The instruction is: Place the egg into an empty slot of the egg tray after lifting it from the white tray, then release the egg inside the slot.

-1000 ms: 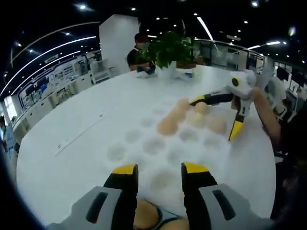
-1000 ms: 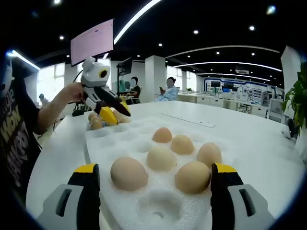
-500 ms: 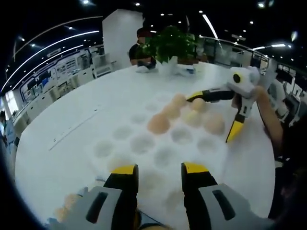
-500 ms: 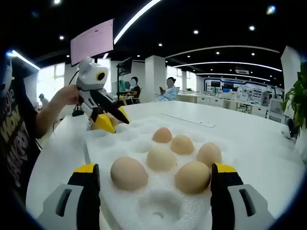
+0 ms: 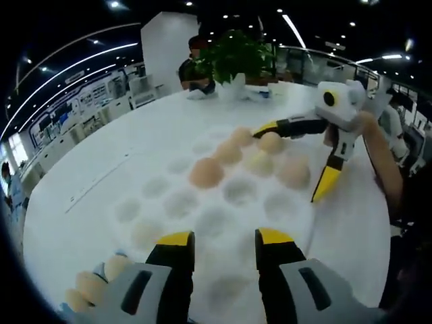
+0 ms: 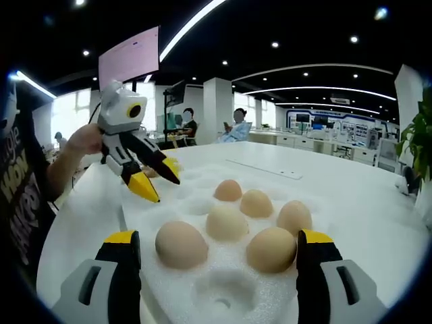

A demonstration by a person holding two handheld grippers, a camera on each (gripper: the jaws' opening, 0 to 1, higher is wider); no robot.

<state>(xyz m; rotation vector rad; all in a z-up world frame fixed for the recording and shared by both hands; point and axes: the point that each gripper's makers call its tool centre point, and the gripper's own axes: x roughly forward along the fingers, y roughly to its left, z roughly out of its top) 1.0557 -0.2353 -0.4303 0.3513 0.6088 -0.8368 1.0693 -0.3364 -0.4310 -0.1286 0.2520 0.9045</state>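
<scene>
— Where do you stand with the egg?

— My left gripper (image 5: 225, 237) hangs over the near end of the egg tray (image 5: 169, 202), jaws a moderate way apart, and I see nothing between them. The loose eggs (image 5: 86, 285) lie low at my left, beside that tray.

— And the right gripper (image 6: 217, 236)?

— Spread wide at the far end, near the six seated eggs (image 6: 228, 223), gripping nothing.

— So what makes the lift go well?

— I judge I should swing the left one back over a loose egg, close gently across its middle, carry it level to an empty slot (image 5: 181, 201), set it fully down, then open.
</scene>
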